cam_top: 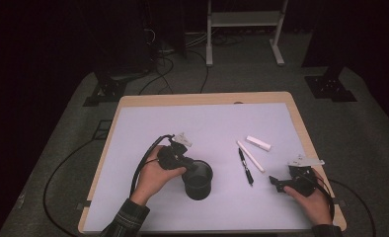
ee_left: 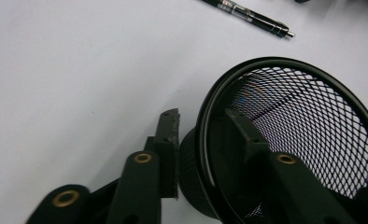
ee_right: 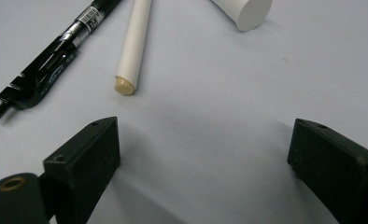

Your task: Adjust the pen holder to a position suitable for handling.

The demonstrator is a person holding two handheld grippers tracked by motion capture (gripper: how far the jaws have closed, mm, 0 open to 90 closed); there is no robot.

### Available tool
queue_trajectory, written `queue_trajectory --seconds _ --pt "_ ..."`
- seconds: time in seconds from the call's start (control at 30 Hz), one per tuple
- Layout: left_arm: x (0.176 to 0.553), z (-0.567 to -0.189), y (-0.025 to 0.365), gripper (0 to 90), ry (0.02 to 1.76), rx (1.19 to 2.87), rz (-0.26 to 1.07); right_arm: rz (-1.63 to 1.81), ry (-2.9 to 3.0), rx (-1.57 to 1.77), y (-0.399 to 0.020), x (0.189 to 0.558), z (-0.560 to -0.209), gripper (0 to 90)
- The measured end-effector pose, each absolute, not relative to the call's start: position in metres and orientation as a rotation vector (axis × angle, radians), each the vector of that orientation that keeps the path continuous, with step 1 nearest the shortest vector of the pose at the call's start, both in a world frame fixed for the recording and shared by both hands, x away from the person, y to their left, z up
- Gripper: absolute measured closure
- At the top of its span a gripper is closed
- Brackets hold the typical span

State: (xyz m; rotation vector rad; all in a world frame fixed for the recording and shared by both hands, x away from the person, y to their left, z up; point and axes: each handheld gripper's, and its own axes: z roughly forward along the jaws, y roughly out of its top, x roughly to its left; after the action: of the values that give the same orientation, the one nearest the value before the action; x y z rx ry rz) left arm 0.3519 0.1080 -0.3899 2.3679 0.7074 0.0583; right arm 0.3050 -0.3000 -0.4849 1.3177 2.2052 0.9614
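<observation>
A black mesh cup (cam_top: 198, 180) stands upright on the white mat, near the front left of centre. My left gripper (cam_top: 189, 167) straddles its rim (ee_left: 266, 63): one finger (ee_left: 169, 135) is outside the wall and the other (ee_left: 247, 135) is inside. The jaws are apart and do not look pressed on the wall. My right gripper (cam_top: 274, 181) rests low at the front right. Its jaws (ee_right: 205, 135) stand wide open over bare mat. A black pen (cam_top: 245, 167) (ee_right: 46, 65), a slim white pen (cam_top: 251, 156) (ee_right: 134, 42) and a short white cylinder (cam_top: 258, 143) (ee_right: 245, 11) lie just beyond it.
The white mat (cam_top: 207, 118) covers a wooden table (cam_top: 301, 123). Cables trail from both grippers off the table's sides. Stands, a white frame and more cables sit on the dark floor behind the table.
</observation>
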Motion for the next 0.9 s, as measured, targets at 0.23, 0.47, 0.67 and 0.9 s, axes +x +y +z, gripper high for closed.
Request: queue_trajectory --seconds 0.23,0.47,0.67,0.9 --pt "0.348 -0.380 0.116 53.5 0.701 2.337 0.069 0.961 2.205 1.316 -0.300 0.305 -0.485 8.4" --pt "0.344 -0.368 0.131 45.2 0.709 2.302 0.116 0.961 2.205 1.317 -0.300 0.305 -0.485 8.4" --pt "0.339 -0.361 0.145 40.3 0.724 2.269 0.136 0.962 2.205 1.319 -0.300 0.305 -0.485 8.4" --pt "0.334 -0.359 0.166 33.2 0.758 2.263 0.164 0.961 2.205 1.318 -0.300 0.305 -0.485 8.4"
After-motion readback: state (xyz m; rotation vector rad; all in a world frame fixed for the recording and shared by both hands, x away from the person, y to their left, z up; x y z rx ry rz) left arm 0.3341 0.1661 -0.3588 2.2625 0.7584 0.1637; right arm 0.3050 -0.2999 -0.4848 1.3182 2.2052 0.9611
